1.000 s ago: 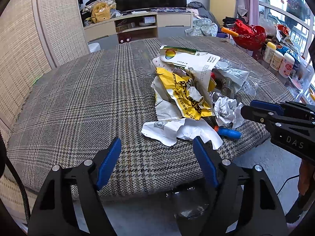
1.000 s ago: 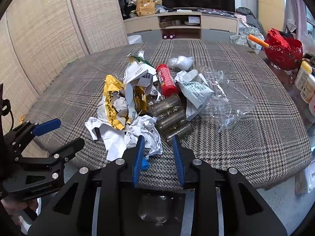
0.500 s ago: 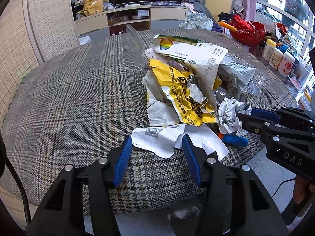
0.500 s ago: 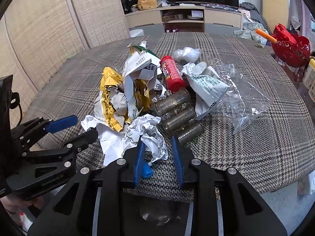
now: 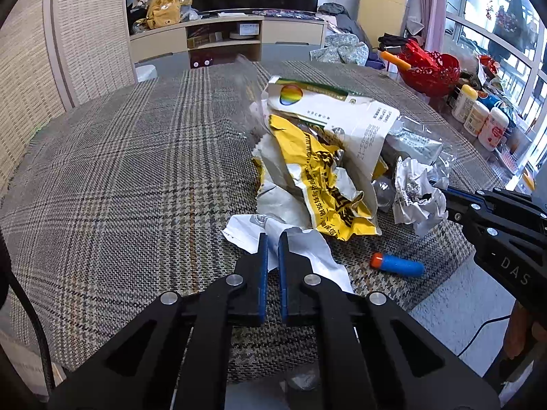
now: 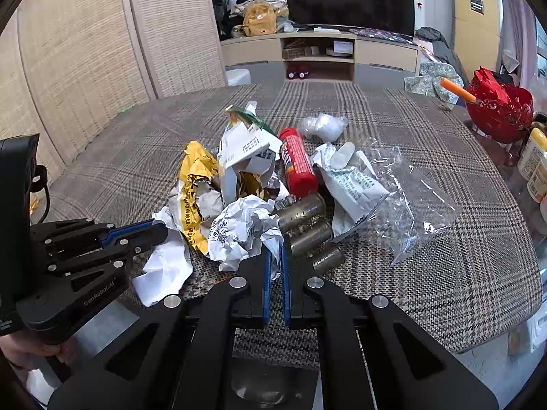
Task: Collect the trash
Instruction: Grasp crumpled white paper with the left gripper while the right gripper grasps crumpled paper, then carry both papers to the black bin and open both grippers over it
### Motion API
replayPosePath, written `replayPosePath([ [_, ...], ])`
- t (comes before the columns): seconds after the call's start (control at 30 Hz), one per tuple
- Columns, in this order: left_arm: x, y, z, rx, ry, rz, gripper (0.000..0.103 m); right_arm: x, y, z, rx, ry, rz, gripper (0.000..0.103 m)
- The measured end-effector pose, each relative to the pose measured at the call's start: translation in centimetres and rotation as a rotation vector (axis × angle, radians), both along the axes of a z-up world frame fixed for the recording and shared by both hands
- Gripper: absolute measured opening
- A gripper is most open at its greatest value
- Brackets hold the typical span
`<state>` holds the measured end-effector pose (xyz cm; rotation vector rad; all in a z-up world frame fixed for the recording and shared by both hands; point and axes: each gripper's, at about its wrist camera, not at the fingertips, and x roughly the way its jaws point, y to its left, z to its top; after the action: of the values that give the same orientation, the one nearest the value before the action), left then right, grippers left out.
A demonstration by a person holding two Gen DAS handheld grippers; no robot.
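A heap of trash lies on the plaid-covered table (image 5: pixel 119 171): a yellow wrapper (image 5: pixel 307 177), a white carton (image 5: pixel 335 112), a red can (image 6: pixel 297 164), several metal cans (image 6: pixel 301 210) and a clear plastic bag (image 6: pixel 410 198). My left gripper (image 5: pixel 272 239) is shut on the flat white paper sheet (image 5: pixel 307 242) at the near edge of the heap. My right gripper (image 6: pixel 275 246) is shut on the crumpled white paper ball (image 6: pixel 239 232) beside the metal cans. A blue tube with an orange cap (image 5: pixel 396 263) lies loose between the two grippers.
A red basket (image 5: pixel 427 68) and several bottles (image 5: pixel 478 116) stand at the table's right side. The table's front edge runs just under both grippers, with floor below. A woven screen (image 6: pixel 68 51) stands at the left.
Both grippers have gone from open to shut. The left one moved forward over the table edge and closed on the white sheet. The right one closed on the crumpled paper ball.
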<state>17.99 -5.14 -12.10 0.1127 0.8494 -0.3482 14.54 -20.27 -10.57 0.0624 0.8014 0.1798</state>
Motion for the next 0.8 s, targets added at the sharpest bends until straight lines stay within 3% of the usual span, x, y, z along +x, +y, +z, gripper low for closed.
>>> replayPosePath([
  [0.27, -1.9, 0.4, 3.3, 0.007, -0.066, 0.018, 0.000, -0.9, -0.6, 1.3, 0.014, -0.008, -0.012, 0.007],
  [0.53, -5.5, 1.1, 5.0, 0.026, -0.079, 0.028, 0.000, -3.5, -0.2, 2.3, 0.006, 0.001, 0.010, 0.007],
  [0.8, -10.8, 2.0, 4.7, 0.016, -0.055, 0.015, 0.000, -8.1, -0.6, 2.3, 0.003, 0.044, 0.058, 0.007],
])
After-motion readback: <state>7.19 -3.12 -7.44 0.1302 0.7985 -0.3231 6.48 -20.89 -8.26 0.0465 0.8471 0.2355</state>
